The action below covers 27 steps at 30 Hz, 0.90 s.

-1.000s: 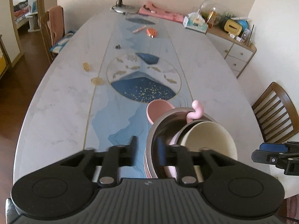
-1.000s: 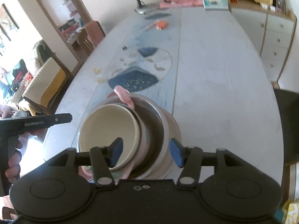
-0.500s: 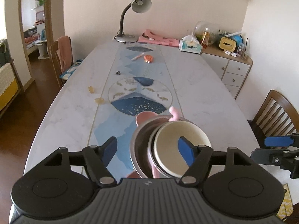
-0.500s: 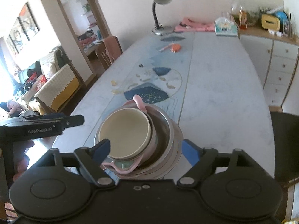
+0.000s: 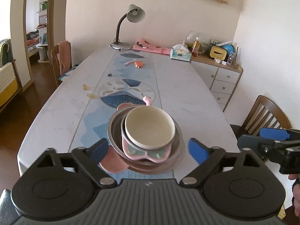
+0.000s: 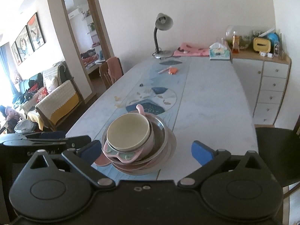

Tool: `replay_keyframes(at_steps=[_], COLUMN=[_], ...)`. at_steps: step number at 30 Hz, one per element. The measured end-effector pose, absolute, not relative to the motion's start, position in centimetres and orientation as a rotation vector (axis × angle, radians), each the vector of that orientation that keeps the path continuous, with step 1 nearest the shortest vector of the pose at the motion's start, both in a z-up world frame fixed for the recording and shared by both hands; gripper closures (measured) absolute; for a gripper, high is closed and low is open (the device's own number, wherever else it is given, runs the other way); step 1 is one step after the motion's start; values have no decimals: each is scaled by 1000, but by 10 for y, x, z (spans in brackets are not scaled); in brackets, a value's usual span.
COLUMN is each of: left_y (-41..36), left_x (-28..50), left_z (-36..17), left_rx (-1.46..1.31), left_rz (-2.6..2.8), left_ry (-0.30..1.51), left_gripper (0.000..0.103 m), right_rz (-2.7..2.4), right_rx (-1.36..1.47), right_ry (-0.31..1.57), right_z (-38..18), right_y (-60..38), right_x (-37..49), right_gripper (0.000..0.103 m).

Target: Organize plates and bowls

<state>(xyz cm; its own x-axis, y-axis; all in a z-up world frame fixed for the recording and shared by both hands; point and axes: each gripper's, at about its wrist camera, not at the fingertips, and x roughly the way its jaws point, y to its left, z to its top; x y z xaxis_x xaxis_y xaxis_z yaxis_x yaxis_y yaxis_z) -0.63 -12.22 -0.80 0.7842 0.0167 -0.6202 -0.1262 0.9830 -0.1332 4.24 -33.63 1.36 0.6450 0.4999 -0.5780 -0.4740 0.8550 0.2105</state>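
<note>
A stack of dishes stands at the near end of the table: a cream bowl (image 5: pixel 150 126) (image 6: pixel 129 131) on top, inside a pink animal-shaped bowl (image 5: pixel 145 152) (image 6: pixel 121 154), inside a steel bowl (image 5: pixel 114 133) (image 6: pixel 159 129), on pink plates (image 6: pixel 150 166). My left gripper (image 5: pixel 148 150) is open and empty, its blue pads either side of the stack and pulled back from it. My right gripper (image 6: pixel 146 151) is open and empty, also back from the stack. The right gripper shows in the left wrist view (image 5: pixel 270 138); the left one shows in the right wrist view (image 6: pixel 46 140).
The long marble table (image 5: pixel 187 97) carries a desk lamp (image 5: pixel 131 18), a pink cloth (image 5: pixel 150 47), a tissue box (image 5: pixel 180 54) and small bits (image 5: pixel 138 63) at the far end. A white drawer cabinet (image 5: pixel 223 78) and a wooden chair (image 5: pixel 266 112) stand right; another chair (image 5: pixel 61 60) left.
Both grippers have opened wide and drawn back and up from the dish stack. The left gripper's fingers were narrow at the steel bowl's rim a second ago. The stack stays on the table.
</note>
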Motion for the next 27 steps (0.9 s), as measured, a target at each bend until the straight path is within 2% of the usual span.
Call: replay_keyframes(at_steps=[1, 27], left_y=[-125, -154], left_x=[-10, -29], left_z=[-8, 11], left_rx=[-172, -132], left_rz=[80, 106], left_ry=[663, 583], left_gripper=[1, 0], right_rz=[547, 481], right_rx=[42, 95], right_ry=[666, 604], right_z=[14, 16], right_y=[-338, -354], right_x=[40, 29], right_gripper=[0, 0])
